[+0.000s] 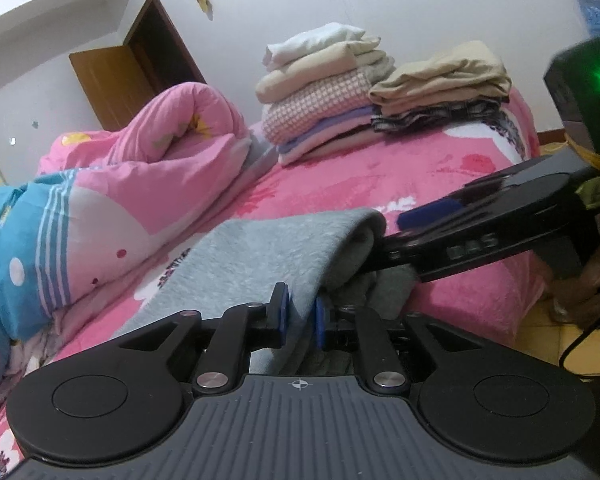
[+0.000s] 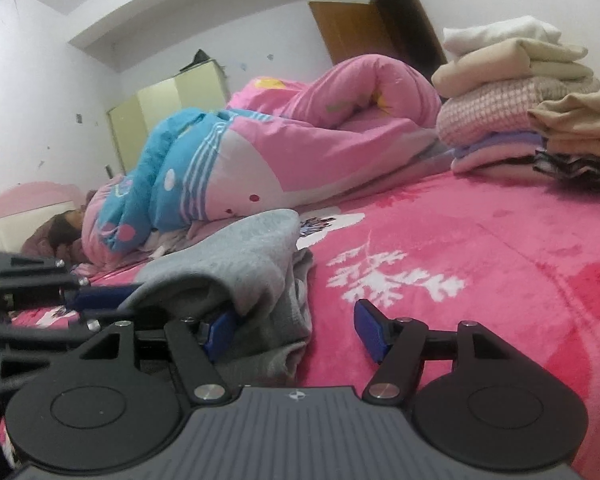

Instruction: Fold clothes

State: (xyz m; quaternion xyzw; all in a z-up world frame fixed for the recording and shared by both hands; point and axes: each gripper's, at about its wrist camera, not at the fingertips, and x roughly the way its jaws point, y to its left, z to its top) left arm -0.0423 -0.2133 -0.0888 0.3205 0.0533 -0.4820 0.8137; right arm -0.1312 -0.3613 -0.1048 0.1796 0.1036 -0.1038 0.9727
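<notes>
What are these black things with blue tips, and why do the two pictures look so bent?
Each is a hand-held gripper: a person holds one in each hand, and a wide-angle camera on each looks along its two fingers, which bends the picture. One picture is from the left tool, the other from the right.

The left hand-held gripper has its blue pads pinched on a fold of a grey garment lying on a bed with a pink blanket. The right hand-held gripper stands open, one finger against the grey cloth, the other over bare blanket.

Further back lie a rolled pink quilt and two stacks of folded clothes, apparently finished already.
</notes>
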